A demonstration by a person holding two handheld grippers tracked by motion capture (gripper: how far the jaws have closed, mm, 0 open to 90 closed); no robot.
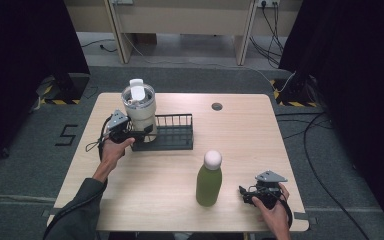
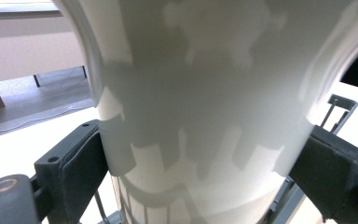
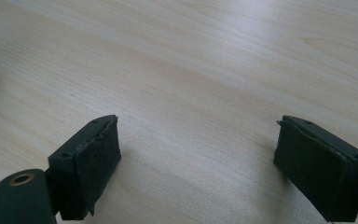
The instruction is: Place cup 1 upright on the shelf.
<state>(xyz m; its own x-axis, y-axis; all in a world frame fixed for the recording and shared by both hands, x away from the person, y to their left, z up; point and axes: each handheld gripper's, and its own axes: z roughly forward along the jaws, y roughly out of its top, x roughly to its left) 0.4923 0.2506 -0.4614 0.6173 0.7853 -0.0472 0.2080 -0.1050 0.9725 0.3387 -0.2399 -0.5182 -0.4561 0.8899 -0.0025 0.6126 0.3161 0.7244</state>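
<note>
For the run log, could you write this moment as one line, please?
left gripper: shut on cup in rack | right gripper: open | bottle: upright

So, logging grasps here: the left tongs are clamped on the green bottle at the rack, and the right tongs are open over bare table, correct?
Not the green bottle: the left tongs clamp the white tumbler at the rack, as the left gripper view shows. The right tongs are open over bare table.
</note>
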